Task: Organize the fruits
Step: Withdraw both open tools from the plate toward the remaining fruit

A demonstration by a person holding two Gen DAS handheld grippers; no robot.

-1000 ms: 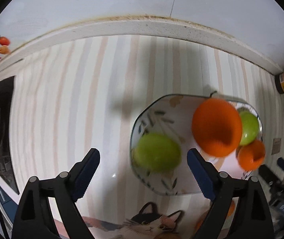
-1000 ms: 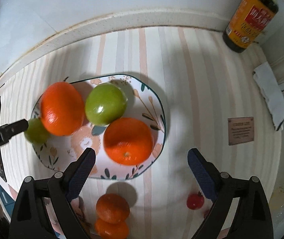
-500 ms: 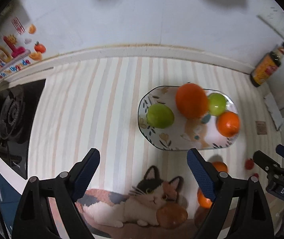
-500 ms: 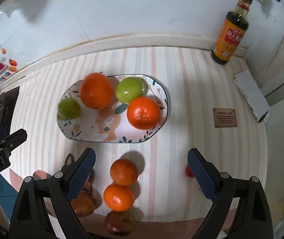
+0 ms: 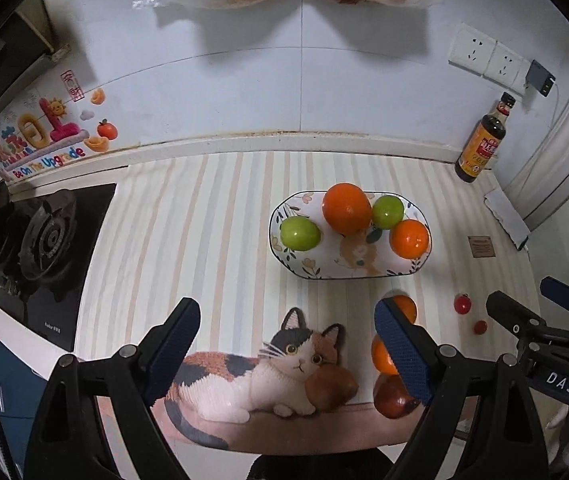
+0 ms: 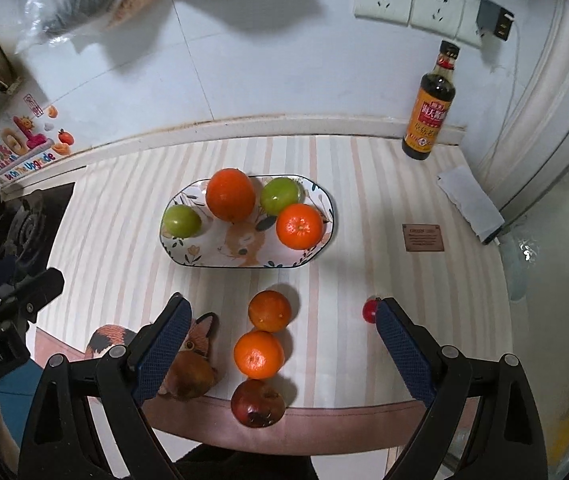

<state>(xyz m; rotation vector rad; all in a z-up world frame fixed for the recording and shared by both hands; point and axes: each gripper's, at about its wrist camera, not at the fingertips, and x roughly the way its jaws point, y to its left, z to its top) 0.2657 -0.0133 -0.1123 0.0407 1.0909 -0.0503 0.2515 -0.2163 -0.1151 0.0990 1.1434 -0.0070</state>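
Oval floral ceramic plate (image 6: 318, 200) holds two oranges and two green apples. Just in front of the plate: two small oranges (image 6: 269, 310), then a dark red pomegranate (image 6: 257, 403) at the mat edge. Left gripper (image 5: 286, 346) and right gripper (image 6: 280, 344) both spread wide, holding nothing.

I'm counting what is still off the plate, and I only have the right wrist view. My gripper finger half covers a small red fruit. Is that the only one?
Observer: No. The left wrist view shows two, a larger red fruit and a smaller red fruit, lying apart from each other.
Operator: Is the left gripper carrying anything? I only see its side.
Observer: No. The left gripper is open, with nothing between its fingers.
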